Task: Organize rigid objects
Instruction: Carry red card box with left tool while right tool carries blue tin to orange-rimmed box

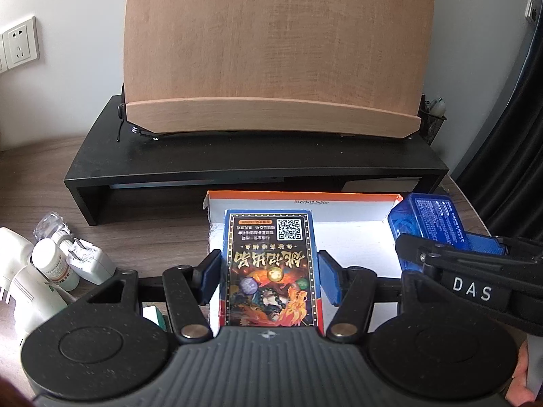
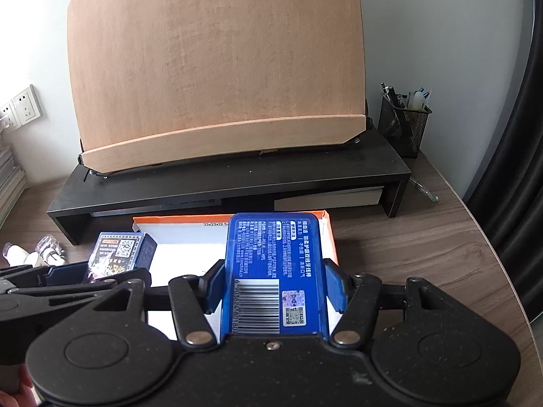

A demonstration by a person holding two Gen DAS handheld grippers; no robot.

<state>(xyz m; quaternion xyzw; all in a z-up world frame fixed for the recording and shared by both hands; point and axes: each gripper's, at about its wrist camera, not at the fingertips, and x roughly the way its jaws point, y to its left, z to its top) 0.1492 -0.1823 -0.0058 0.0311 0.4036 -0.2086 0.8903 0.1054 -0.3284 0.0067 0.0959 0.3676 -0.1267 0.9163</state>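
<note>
1. My left gripper [image 1: 269,279] is clamped on a card box [image 1: 270,268] with a dark printed face and a QR code; both blue pads [image 1: 211,279] press its long sides.
2. My right gripper [image 2: 275,288] is clamped on a blue plastic case [image 2: 274,271] bearing a barcode, gripped the same way on its long sides.
3. I see both held items over the white interior of an open orange-rimmed box [image 1: 353,210]; whether either touches its floor I cannot tell.
4. The card box is on the left of the orange-rimmed box, the blue case on the right.
5. Left of the box, white plug adapters [image 1: 91,264] and a small white bottle [image 1: 54,268] stand on the wooden desk [image 2: 424,237].
6. Behind the box is a black riser [image 1: 237,156] carrying a wooden book stand [image 1: 271,51].
7. A mesh pen holder [image 2: 404,125] stands at the riser's right end.
</note>
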